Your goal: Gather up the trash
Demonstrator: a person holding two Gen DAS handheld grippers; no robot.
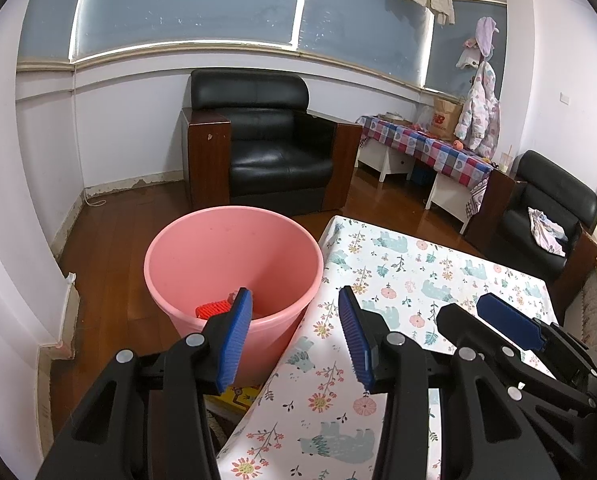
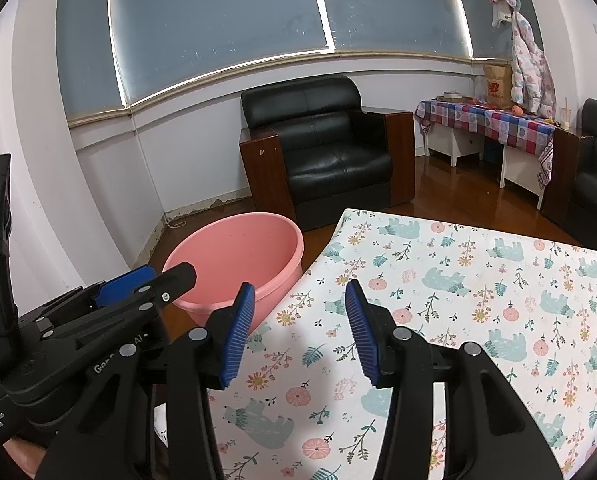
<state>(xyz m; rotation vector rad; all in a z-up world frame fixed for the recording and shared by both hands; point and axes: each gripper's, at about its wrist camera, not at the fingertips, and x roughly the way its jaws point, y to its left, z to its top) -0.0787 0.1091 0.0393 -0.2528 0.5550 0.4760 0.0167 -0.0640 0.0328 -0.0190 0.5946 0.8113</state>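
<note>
Both tools empty. Left gripper [image 1: 294, 336] with jaws spread wide apart, nothing between the blue pads [image 1: 234, 344]; right gripper [image 2: 300, 332] likewise wide apart and holding nothing. In the left wrist view, right gripper [image 1: 510, 320] lying at about 4 o'clock, just beside the left one, over the tablecloth [image 1: 398, 264].

Pink bucket [image 1: 234, 264] standing upright on the wooden floor, just beside the table's left edge, mouth facing straight up, long axis vertical. In the left wrist view, centred at roughly 10 o'clock from the left gripper; in the right wrist view, bucket [image 2: 238, 256] at about 10 o'clock from the right gripper as well. One piece of trash [image 1: 212, 309] at the bucket's bottom: a red ribbed item, lying flat, partly hidden behind the left finger, so its pointing direction hard to tell; long axis seemingly running 9 to 3 o'clock. Something small beside it, too hidden to name.

No loose trash visible on the floral cloth in either view. Probably a release just finished or the job near its end, judging by the empty jaws poised by the rim.

To do this step well: keep jaws spread, lift clear of the rim before swinging away, avoid nudging the bucket wall, scan the tabletop from 12 to 3 o'clock for anything left, and keep the two tools from knocking together.
</note>
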